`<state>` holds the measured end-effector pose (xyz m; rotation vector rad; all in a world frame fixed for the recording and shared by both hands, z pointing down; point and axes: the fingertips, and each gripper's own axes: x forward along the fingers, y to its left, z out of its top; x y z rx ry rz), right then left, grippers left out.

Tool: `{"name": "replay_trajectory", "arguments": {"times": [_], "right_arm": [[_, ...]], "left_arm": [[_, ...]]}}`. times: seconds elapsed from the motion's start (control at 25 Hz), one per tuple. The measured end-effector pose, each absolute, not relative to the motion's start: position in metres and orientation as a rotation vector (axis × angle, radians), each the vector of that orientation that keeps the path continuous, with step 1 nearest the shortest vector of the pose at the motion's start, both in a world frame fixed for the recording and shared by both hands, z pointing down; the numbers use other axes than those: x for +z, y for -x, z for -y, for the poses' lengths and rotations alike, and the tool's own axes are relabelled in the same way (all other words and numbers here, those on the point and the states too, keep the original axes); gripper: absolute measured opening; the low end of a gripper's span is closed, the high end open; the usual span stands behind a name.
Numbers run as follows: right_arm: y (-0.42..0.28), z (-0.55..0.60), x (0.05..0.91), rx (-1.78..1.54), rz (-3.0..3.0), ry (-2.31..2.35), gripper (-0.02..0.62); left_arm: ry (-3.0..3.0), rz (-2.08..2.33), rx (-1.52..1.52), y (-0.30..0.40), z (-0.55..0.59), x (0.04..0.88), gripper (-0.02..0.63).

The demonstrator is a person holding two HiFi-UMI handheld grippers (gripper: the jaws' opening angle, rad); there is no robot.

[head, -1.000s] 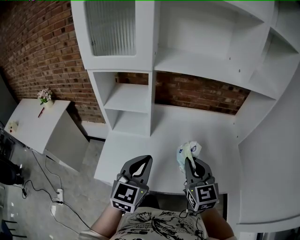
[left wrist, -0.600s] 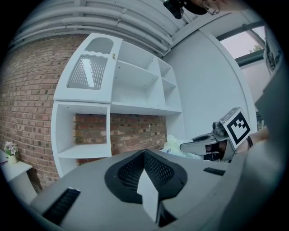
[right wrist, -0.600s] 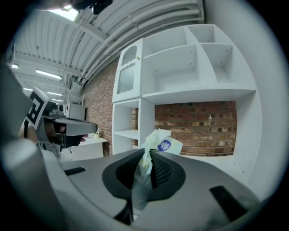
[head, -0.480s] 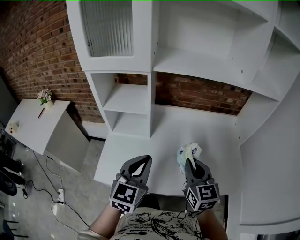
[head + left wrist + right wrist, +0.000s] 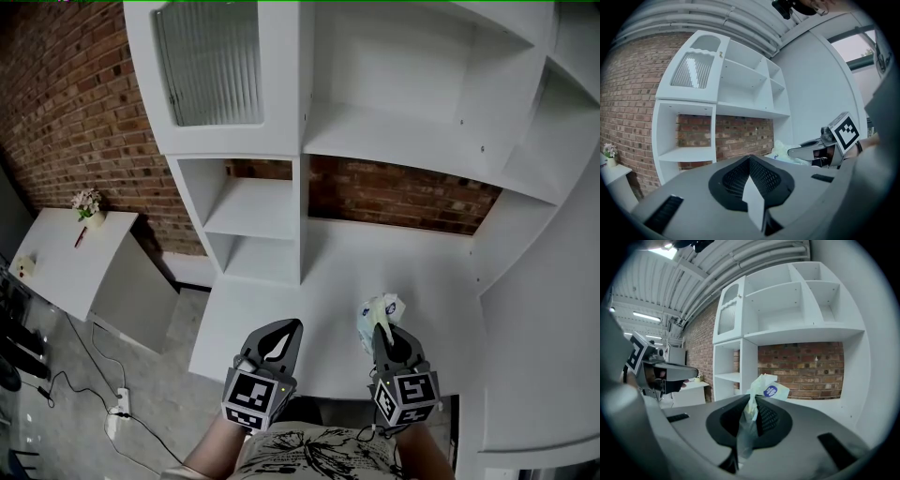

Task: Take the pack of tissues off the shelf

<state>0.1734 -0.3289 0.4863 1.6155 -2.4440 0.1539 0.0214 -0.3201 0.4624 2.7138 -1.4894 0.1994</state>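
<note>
The pack of tissues (image 5: 377, 312) is a pale green and white soft wrapper with a round blue sticker (image 5: 770, 390). My right gripper (image 5: 380, 329) is shut on its crumpled edge, and the pack sticks up past the jaws (image 5: 764, 385) over the white desk (image 5: 281, 319). My left gripper (image 5: 284, 330) hangs beside it at the desk's front edge, shut with nothing between its jaws. In the left gripper view the right gripper (image 5: 806, 151) and the pack (image 5: 782, 152) show at the right. The white shelf unit (image 5: 253, 202) stands behind, its compartments bare.
A brick wall (image 5: 403, 192) backs the desk. A ribbed glass door (image 5: 208, 61) closes the upper left cupboard. A white side table (image 5: 66, 258) with a small flower pot (image 5: 86, 202) stands at the left. Cables and a power strip (image 5: 117, 422) lie on the floor.
The head view has shifted slightly, so both grippers and the held pack sit a little lower in it. The grip on the pack is unchanged.
</note>
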Motion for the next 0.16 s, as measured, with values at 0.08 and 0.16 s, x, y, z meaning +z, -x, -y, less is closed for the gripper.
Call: {"name": "replay_trajectory", "arguments": {"times": [0.08,0.16], "right_arm": [[-0.1758,0.332,0.4847,0.156,2.44,-1.626,0.005],[-0.1784,0.335,0.4832,0.154,2.435,-1.638,0.006]], "left_arm": [[-2.71,1.495,0.2,-0.0202,0.3228,0.4623,0.011],[-2.706,1.498,0.201,-0.0189,0.3254,0.4627,0.011]]}}
